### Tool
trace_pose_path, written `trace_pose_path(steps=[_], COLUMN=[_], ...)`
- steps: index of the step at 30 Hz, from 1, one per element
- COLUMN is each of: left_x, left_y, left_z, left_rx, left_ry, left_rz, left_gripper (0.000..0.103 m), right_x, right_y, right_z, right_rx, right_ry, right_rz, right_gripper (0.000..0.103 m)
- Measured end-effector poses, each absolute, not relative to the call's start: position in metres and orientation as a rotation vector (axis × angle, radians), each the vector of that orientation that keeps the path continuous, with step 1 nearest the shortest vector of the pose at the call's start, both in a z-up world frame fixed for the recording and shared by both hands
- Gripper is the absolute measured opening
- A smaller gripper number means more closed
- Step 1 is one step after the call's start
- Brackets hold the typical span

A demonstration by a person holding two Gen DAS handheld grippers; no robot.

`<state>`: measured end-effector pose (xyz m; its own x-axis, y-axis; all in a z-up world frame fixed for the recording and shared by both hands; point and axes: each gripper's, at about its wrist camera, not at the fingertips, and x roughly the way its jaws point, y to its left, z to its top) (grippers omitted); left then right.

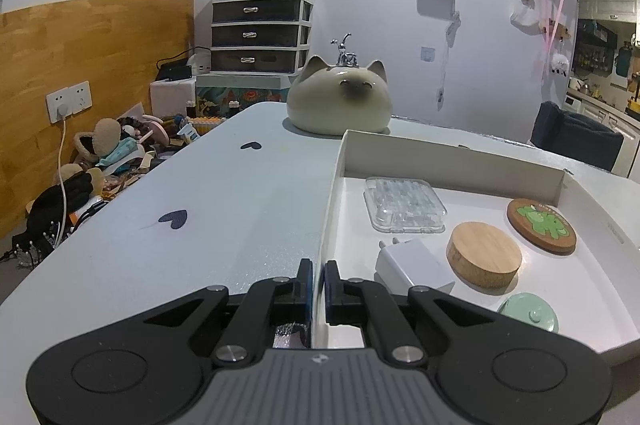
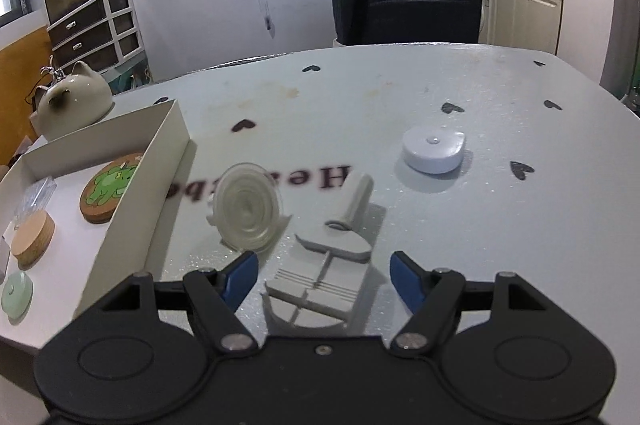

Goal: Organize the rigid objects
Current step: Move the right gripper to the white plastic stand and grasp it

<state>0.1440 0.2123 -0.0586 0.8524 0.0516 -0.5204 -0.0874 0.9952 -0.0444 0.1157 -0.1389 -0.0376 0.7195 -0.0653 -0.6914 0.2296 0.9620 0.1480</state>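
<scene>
Pale blue and dotted with dark hearts, your desk (image 2: 400,85) carries a shallow white box (image 1: 448,161) on its left part, with a cat-shaped ceramic dish (image 1: 340,101) standing just behind the box's far corner.

Inside the box you have a clear plastic case (image 1: 404,205), a white charger plug (image 1: 412,269), a round wooden lid (image 1: 484,253), a cork coaster with a green print (image 1: 542,225) and a pale green glass lid (image 1: 528,313), all lying apart from one another on the box floor.

Your left tongs (image 1: 318,289) are clenched on the near left wall of the box, the wall pinched between the blue pads.

Your right tongs (image 2: 324,277) are released, jaws spread wide above the desk to the right of the box. Between and just beyond their tips lies a white folding stand (image 2: 320,285) with its arm tilted up; whether the pads touch it you cannot tell, though they appear clear of it. A clear glass cup (image 2: 248,209) lies tipped on its side just left of the stand, near the box wall. A white round puck (image 2: 434,149) sits farther off to the right.
</scene>
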Motion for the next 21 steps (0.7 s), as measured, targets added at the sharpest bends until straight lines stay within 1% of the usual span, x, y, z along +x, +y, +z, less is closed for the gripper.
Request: trace_pose_path(steps=[11,16,17,19,20,21], left_x=[0.1528,0.153,0.1535,0.1537,0.1532,0.1531], left_y=[0.2157,0.2162,0.2158,0.2151,0.2151,0.2157], left_z=[-0.0608,-0.0629,-0.0631,-0.0638,-0.0643,-0.0647], left_rx=[-0.075,-0.075,-0.071,-0.063,-0.062,-0.062], left_ry=[0.527,0.511,0.507,0.499,0.496,0.491], left_rz=[0.058,0.05,0.049,0.048,0.046,0.044], left_gripper=[0.005,0.005,0.005,0.005,0.005,0.005], right_x=[0.1235,0.1262,0.1265,0.1264,0.1265,0.1262], right_y=[-0.1355,-0.1322,-0.1311,-0.1299,-0.1293,-0.1295], right_z=[-0.0408,-0.0419,-0.042,-0.0417,-0.0416,-0.0415], right_rx=[0.211,0.187,0.18,0.171,0.163,0.161], right_ry=[0.768,0.76,0.76,0.756,0.755,0.751], right_rz=[-0.211,-0.243,-0.246,-0.252,-0.263,-0.269], right_gripper=[0.071,0.068,0.066,0.056,0.05,0.048])
